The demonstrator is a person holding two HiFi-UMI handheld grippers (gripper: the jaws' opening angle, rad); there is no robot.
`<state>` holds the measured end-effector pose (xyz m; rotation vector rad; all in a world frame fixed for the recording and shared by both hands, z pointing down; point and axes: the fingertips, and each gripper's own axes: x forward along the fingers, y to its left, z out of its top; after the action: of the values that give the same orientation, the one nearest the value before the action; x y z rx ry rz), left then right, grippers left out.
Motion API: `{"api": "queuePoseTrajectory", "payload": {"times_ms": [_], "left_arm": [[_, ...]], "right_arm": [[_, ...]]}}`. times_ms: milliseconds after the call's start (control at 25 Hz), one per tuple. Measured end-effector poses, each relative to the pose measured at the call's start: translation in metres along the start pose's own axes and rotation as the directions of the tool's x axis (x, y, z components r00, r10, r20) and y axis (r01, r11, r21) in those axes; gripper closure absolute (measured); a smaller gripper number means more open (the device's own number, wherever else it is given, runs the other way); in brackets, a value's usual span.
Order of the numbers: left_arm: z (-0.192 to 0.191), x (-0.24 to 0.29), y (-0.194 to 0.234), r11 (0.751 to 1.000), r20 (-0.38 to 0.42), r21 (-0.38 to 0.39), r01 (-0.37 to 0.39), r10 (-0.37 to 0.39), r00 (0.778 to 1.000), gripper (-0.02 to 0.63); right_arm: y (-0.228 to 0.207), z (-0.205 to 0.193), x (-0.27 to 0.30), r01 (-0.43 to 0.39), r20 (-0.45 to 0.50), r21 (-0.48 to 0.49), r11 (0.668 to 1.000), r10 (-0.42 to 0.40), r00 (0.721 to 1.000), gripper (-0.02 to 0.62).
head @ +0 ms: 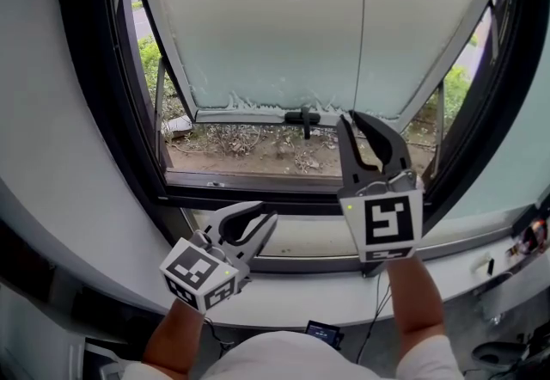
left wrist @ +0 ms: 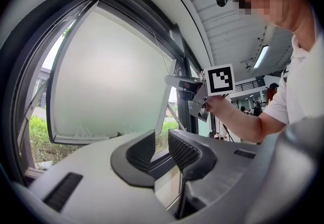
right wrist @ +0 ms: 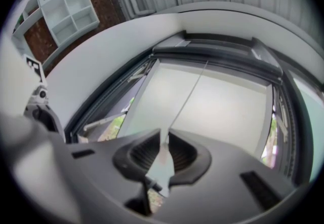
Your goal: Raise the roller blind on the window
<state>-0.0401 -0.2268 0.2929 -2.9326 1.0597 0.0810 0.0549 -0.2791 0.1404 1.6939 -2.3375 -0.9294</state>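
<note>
window: a dark-framed window (head: 90, 112) set in a white wall, with a white sill (head: 292, 301) below and greenery and bare ground outside
roller blind: the pale roller blind (head: 284, 17) covers most of the pane, its bottom rail (head: 249, 116) stopping short of the frame's lower edge
cord: a thin cord (head: 362, 26) hangs down the front of the blind
right gripper: the right gripper (head: 351, 117) is held up at the bottom rail, fingers clamped on the cord's lower end
left gripper: the left gripper (head: 262, 213) sits low over the sill, fingers apart with nothing between them
</note>
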Motion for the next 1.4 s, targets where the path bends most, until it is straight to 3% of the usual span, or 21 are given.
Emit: {"api": "queuePoseTrajectory", "payload": {"times_ms": [1040, 1400], "left_arm": [[0.003, -0.005, 0.001, 1.0, 0.006, 0.002, 0.001, -0.001, 1.0, 0.508], [0.008, -0.007, 0.0, 1.0, 0.021, 0.005, -0.001, 0.001, 1.0, 0.508]], "right_arm": [[-0.022, 0.039, -0.005, 0.054, 0.088, -0.033, 0.998, -0.051, 0.995, 0.537], [-0.024, 0.038, -0.003, 0.076, 0.07, -0.072, 0.994, -0.071, 0.995, 0.537]]}}
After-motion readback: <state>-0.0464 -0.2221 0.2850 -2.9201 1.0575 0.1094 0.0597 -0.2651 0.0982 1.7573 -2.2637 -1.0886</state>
